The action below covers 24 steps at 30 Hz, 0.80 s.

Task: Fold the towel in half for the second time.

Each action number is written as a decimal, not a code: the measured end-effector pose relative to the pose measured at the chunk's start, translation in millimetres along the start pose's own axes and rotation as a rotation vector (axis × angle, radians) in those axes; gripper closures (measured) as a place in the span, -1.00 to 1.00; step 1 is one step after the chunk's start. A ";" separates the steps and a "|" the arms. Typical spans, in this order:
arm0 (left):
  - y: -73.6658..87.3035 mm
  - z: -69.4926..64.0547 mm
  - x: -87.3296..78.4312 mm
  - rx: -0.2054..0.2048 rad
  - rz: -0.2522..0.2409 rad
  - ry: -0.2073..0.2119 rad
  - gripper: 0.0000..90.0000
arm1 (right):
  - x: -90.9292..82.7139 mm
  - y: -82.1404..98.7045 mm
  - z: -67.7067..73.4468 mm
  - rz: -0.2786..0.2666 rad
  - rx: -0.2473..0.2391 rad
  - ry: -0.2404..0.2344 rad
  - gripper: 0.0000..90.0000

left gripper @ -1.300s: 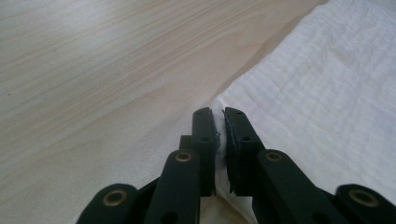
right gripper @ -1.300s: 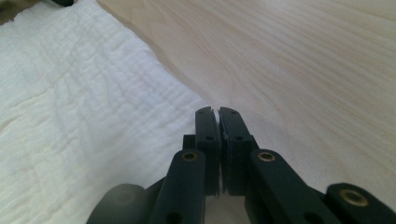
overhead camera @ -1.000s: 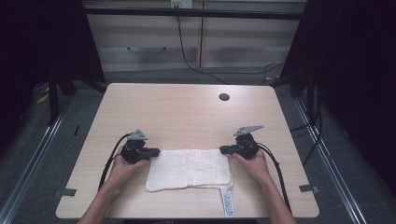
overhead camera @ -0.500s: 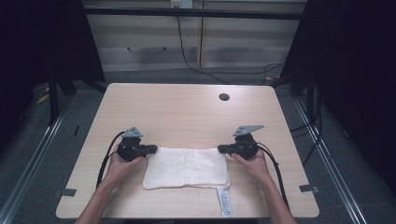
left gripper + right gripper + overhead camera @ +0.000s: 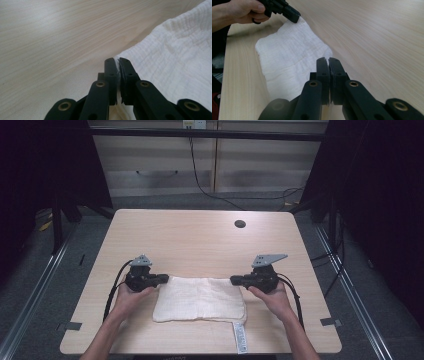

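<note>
A white, folded, waffle-textured towel (image 5: 200, 300) lies near the front of the wooden table (image 5: 200, 245). My left gripper (image 5: 165, 279) is shut on the towel's far left corner; a thin fold of cloth shows between its jaws (image 5: 116, 61), and the towel (image 5: 180, 55) spreads to the right. My right gripper (image 5: 234, 280) is shut on the far right corner, with cloth pinched at its tips (image 5: 327, 60). In the right gripper view the towel (image 5: 292, 50) stretches away to the left gripper (image 5: 295, 17), held by a hand.
A white label strip (image 5: 240, 337) lies at the table's front edge, just below the towel's right end. A dark round hole (image 5: 240, 224) sits at the far right of the tabletop. Bare wood lies beyond the towel. Cables trail back from both grippers.
The right gripper has risen slightly with its corner of the towel. The towel and left gripper have shifted a little to the left since the earliest frame.
</note>
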<state>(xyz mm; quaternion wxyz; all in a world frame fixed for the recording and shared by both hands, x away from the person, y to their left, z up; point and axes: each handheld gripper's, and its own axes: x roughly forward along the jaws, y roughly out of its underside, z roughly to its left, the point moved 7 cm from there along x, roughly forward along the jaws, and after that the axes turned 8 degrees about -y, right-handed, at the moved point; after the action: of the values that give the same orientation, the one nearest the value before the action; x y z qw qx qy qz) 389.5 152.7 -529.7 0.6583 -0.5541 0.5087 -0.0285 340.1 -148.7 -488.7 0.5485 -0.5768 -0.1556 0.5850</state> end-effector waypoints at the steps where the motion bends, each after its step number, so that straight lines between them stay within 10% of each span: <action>1: -0.2 0.6 -0.4 -0.002 -0.001 -0.001 0.90 | -0.3 0.4 1.3 0.005 -0.001 -0.004 0.95; 24: -3.6 3.1 -6.5 -0.032 -0.029 -0.035 0.91 | 13.9 35.2 61.6 0.095 -0.012 -0.155 0.94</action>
<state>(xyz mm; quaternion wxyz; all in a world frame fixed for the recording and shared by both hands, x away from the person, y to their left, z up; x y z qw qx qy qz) 390.4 157.4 -523.2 0.6578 -0.5723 0.4892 -0.0204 275.4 -121.8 -506.8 0.5030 -0.5400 -0.1735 0.6521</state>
